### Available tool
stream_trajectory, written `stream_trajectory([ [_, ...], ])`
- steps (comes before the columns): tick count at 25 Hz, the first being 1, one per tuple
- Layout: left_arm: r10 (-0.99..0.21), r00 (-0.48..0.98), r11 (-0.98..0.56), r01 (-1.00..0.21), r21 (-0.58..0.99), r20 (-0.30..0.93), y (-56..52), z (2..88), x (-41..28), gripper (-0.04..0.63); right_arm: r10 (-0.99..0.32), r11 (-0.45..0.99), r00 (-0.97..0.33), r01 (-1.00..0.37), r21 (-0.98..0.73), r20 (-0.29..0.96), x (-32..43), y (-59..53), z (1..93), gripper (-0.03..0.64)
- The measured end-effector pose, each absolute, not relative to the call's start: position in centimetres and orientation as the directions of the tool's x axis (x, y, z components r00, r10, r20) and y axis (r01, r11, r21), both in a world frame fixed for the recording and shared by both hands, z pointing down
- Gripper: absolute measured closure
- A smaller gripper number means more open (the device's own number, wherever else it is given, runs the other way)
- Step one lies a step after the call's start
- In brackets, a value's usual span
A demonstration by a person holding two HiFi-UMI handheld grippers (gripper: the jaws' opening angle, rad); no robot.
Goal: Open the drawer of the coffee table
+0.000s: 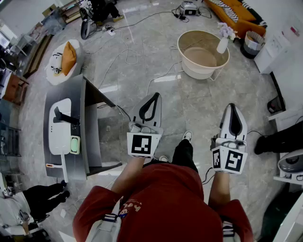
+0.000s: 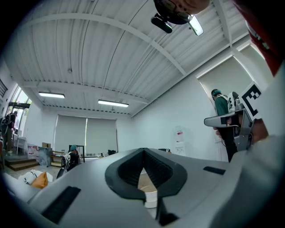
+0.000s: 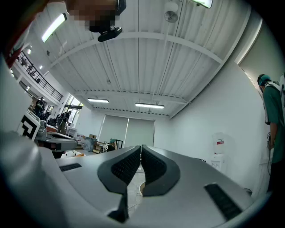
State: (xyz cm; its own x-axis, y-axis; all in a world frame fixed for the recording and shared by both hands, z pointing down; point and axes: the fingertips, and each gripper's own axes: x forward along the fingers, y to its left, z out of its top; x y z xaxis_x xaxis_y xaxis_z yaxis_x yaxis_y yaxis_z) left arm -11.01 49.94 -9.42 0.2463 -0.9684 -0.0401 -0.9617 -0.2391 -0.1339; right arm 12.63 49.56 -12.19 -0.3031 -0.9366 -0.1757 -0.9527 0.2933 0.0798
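Observation:
A grey low table (image 1: 90,97) stands to my left; a white device and a pale green pad lie on its top. I cannot make out a drawer front on it from here. A round beige tub-shaped table (image 1: 189,66) with a white vase of flowers (image 1: 222,45) stands on the floor ahead. I hold both grippers level at waist height over the floor, far from either table. The left gripper (image 1: 156,96) (image 2: 142,150) has its tips touching, with nothing held. The right gripper (image 1: 231,106) (image 3: 141,147) is shut, pads pressed together and empty.
Cables (image 1: 128,52) run across the marble floor ahead. A white round seat with an orange cushion (image 1: 68,57) sits far left and an orange sofa (image 1: 232,12) at the back. Another person's legs (image 1: 279,139) are at my right, and one more person (image 1: 28,203) stands at lower left.

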Motion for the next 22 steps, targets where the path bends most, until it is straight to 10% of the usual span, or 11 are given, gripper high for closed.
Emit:
stream_trajectory([
  [22,-0.962,0.270,-0.273,-0.954,-0.128,0.040,40.0,-7.1,-8.9,0.583,-0.951,0.294,-0.290,-0.955,-0.024,-0.111,14.3,39.2,-9.2,0.594],
])
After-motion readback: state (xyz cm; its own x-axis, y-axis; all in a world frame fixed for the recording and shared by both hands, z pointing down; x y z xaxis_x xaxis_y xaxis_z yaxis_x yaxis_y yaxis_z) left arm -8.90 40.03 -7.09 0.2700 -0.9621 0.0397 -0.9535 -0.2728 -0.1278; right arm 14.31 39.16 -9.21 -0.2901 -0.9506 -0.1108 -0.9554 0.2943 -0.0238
